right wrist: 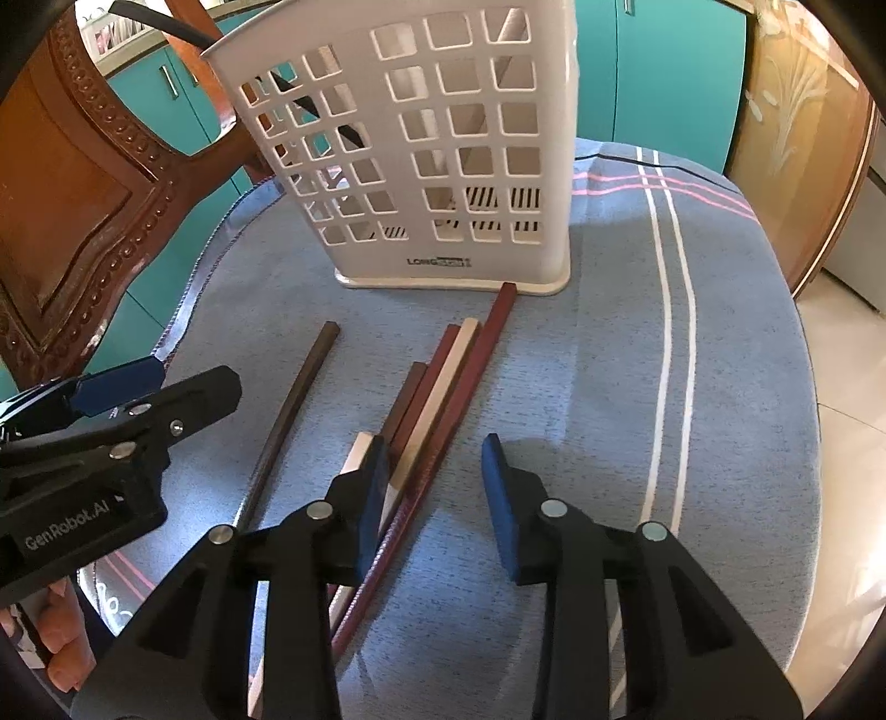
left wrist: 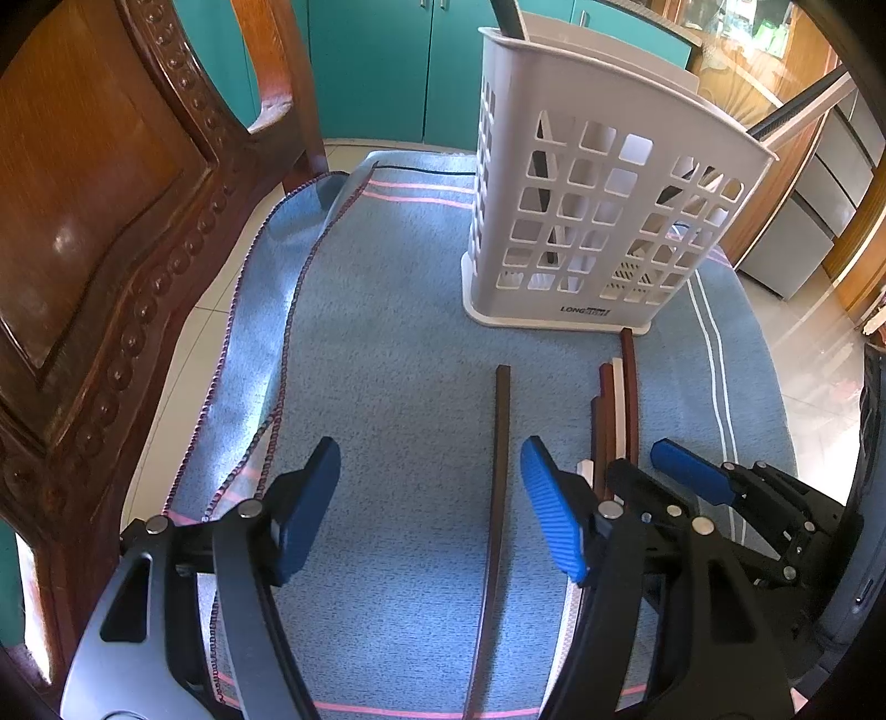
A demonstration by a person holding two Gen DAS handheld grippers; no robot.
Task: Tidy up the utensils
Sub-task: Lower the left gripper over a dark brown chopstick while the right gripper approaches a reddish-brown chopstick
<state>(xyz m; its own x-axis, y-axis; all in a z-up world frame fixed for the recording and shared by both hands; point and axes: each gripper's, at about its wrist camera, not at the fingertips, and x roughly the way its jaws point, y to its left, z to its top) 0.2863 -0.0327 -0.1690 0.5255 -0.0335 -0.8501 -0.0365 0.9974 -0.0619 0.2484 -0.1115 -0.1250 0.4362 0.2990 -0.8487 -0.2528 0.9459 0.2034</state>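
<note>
Left wrist view: your table (left wrist: 387, 332) is covered by a blue woven cloth with pink and white stripes (left wrist: 398, 266), and a carved dark wooden chair back (left wrist: 99, 232) stands just beside its left edge. On the cloth's far side a white plastic lattice utensil holder (left wrist: 603, 183) stands upright, with a dark utensil handle (left wrist: 509, 16) sticking out of its top. Near the holder's base lies a bundle of chopsticks, dark red, brown and cream (left wrist: 614, 410), side by side, the longest one's tip touching or almost touching the base rim. A single dark brown chopstick (left wrist: 498, 476) lies apart from them, to their left.

Your left gripper (left wrist: 429, 507) has its blue-padded fingers (left wrist: 548, 515) spread wide, nothing between them; the single brown chopstick runs along the cloth between the fingers, nearer the right one.

Right wrist view: your right gripper (right wrist: 434, 493) is also open and empty, low over the cloth, its left finger (right wrist: 371, 498) over the near end of the bundle.
</note>
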